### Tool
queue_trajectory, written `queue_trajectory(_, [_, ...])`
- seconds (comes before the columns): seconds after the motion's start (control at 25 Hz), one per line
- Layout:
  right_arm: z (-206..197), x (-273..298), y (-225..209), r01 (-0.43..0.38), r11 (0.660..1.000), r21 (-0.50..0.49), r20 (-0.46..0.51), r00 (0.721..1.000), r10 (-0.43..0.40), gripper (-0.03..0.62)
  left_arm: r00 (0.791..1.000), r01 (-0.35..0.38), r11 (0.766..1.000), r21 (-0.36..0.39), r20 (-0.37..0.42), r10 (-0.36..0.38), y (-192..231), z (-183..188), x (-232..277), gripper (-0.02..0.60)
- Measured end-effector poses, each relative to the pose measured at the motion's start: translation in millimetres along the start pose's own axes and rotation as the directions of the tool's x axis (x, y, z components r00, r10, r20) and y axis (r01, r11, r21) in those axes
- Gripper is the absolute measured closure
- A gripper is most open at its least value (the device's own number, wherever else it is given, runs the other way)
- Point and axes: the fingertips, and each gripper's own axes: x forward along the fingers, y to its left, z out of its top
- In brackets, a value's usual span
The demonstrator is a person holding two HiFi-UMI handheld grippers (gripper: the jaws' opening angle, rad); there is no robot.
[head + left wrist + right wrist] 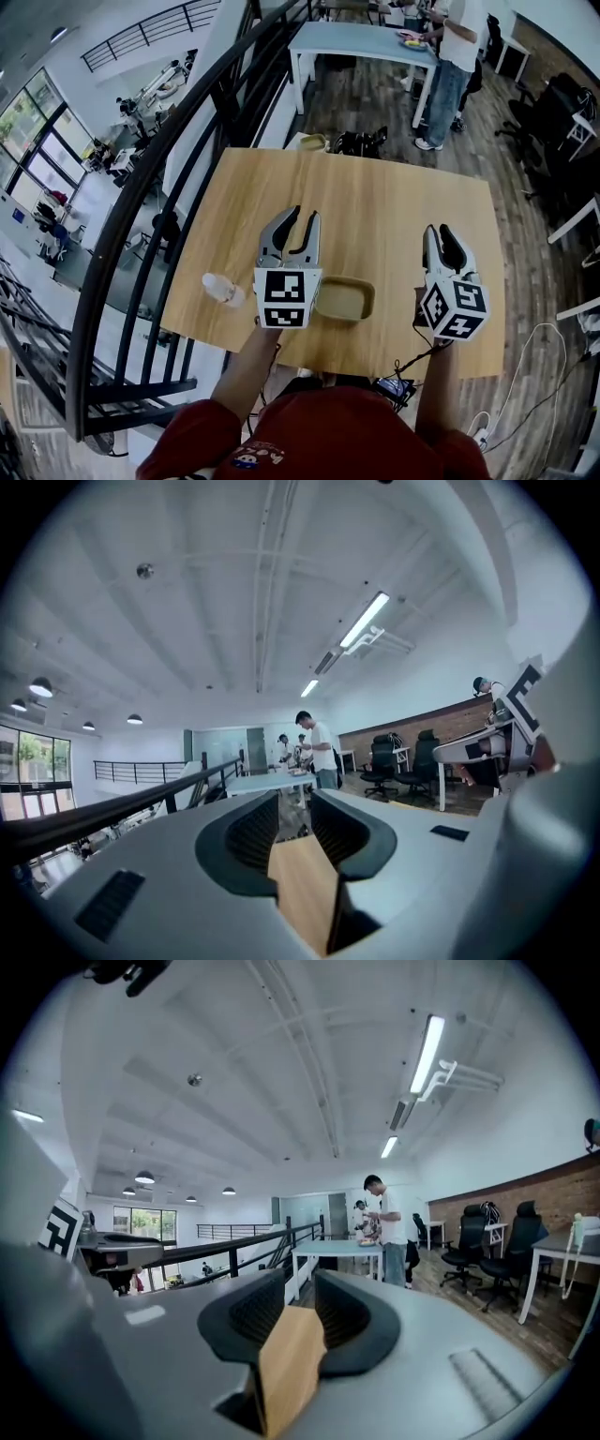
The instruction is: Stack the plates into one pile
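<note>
Item one, the wooden table (375, 202): it filled the middle of the head view, its top mostly bare. Item two, the plate (345, 300): an olive-yellow dish with rounded corners, lying flat at lower centre near the table's near edge, between the two marker cubes; I could not tell whether one plate or several lay there. Item three, the left gripper (306, 217): held above the table just left of the plate, touching neither. In the left gripper view its fingers (251, 832) stood spread, with only a strip of tabletop visible through the gap and nothing between them. Item four, the right gripper (441, 232): held at lower right of the head view, clear of the plate. In the right gripper view its fingers (349, 1312) were likewise spread and empty, again with wood showing through the gap. Item five, a clear plastic bottle (223, 289): it lay on its side at the table's left edge, just beside the left gripper's cube. Item six, a black railing (141, 187): it curved along the left side of the frame. Item seven, a pale table (361, 42) at top centre, with a person (459, 56) standing at its right end. Item eight, dark office chairs (553, 103) at the upper right.
</note>
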Motion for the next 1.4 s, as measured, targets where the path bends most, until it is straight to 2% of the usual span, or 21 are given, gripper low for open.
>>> queue_trajectory(0.2, [54.7, -14.4, 6.0, 0.020, 0.998, -0.066, 0.132, 0.991, -0.012, 0.484, 0.991, 0.004, 0.999, 0.035, 0.132, -0.009, 3.0, 51.3, -13.4, 0.471])
queue_trajectory(0.32, [81.0, -28.7, 11.5, 0.055, 0.991, -0.123, 0.222, 0.975, -0.027, 0.484, 0.974, -0.007, 0.997, 0.079, 0.225, -0.011, 1.2, 79.2, -27.6, 0.472])
queue_trajectory(0.44, [98.0, -41.2, 18.1, 0.084, 0.981, -0.174, 0.299, 0.954, -0.028, 0.484, 0.957, -0.009, 0.996, 0.084, 0.291, -0.016, -2.5, 97.1, -40.5, 0.474])
queue_trajectory(0.56, [104.4, -46.2, 23.7, 0.088, 0.977, -0.193, 0.335, 0.942, -0.019, 0.484, 0.955, -0.009, 0.998, 0.068, 0.296, -0.012, -2.1, 97.5, -42.7, 0.477])
queue_trajectory(0.76, [97.7, -42.9, 24.1, 0.077, 0.978, -0.195, 0.322, 0.947, -0.011, 0.486, 0.950, -0.027, 0.999, 0.046, 0.313, 0.011, 0.9, 93.8, -40.4, 0.508])
queue_trajectory(0.96, [96.6, -44.5, 25.3, 0.089, 0.977, -0.193, 0.332, 0.943, -0.020, 0.569, 0.947, -0.024, 0.998, 0.051, 0.321, 0.006, -0.9, 95.3, -41.5, 0.560])
queue_trajectory(1.04, [98.2, -45.7, 26.2, 0.085, 0.978, -0.191, 0.344, 0.939, -0.014, 0.583, 0.947, -0.017, 0.999, 0.046, 0.322, 0.001, -1.6, 95.5, -41.4, 0.575])
queue_trajectory(1.16, [96.2, -42.5, 26.2, 0.064, 0.979, -0.191, 0.339, 0.941, 0.005, 0.585, 0.949, 0.001, 0.999, 0.035, 0.315, -0.012, -4.6, 92.6, -38.5, 0.575])
queue_trajectory(1.4, [96.0, -39.6, 26.9, 0.054, 0.976, -0.210, 0.336, 0.942, 0.020, 0.585, 0.947, -0.011, 0.999, 0.035, 0.321, -0.001, -6.2, 97.5, -36.1, 0.575])
